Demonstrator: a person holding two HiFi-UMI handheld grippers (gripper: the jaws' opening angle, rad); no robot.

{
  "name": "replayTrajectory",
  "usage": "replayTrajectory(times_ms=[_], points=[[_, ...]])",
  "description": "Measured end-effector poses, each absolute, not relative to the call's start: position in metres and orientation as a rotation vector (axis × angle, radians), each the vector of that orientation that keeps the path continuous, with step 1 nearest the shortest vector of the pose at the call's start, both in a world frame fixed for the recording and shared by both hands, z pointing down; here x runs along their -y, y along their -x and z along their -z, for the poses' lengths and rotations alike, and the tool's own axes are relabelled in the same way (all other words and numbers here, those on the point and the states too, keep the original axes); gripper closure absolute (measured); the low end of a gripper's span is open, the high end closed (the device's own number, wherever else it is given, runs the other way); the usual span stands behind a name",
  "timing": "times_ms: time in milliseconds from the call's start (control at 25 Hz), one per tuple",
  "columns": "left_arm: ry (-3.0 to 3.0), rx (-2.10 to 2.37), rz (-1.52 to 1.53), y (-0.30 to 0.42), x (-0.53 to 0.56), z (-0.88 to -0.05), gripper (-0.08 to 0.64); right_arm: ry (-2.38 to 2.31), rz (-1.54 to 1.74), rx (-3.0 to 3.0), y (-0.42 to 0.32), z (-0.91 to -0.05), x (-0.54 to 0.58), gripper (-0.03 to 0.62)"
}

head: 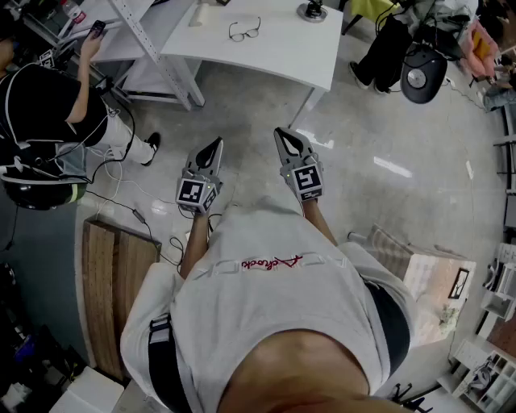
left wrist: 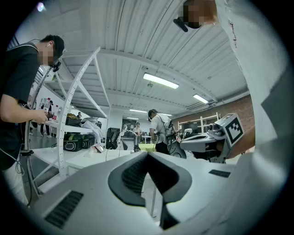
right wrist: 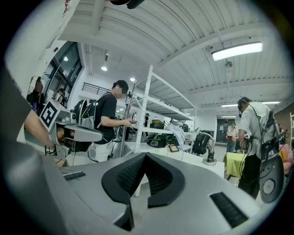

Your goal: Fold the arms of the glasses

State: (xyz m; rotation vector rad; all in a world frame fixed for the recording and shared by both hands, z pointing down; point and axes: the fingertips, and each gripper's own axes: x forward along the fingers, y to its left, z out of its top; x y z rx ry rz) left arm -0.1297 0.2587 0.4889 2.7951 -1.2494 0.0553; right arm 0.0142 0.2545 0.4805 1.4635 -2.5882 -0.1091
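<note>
A pair of thin black-framed glasses (head: 244, 31) lies with its arms spread on the white table (head: 274, 44), far ahead of both grippers. My left gripper (head: 214, 147) and right gripper (head: 282, 134) are held side by side in front of my chest, over the floor and short of the table. Both are shut with nothing between the jaws. In the left gripper view the jaws (left wrist: 147, 155) meet at the tip; the right gripper (left wrist: 216, 137) shows beside them. The right gripper view shows its jaws (right wrist: 145, 156) closed too, with the left gripper (right wrist: 69, 133) off to the left.
A person in black (head: 48, 105) stands at the left by a white shelf frame (head: 153, 48). A black stand (head: 312, 11) sits on the table's far edge. A wooden bench (head: 113, 282) lies lower left and a cardboard box (head: 435, 286) lower right. Cables (head: 141, 214) trail on the floor.
</note>
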Motion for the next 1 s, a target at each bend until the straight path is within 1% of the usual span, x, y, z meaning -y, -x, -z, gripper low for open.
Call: replayTrajectory(times_ms=[1000], points=[[-2.747, 1.305, -0.065, 0.082, -0.261, -0.493, 0.537, -1.428, 0.033, 2.656, -0.065, -0.488, -0.248, 0.589]])
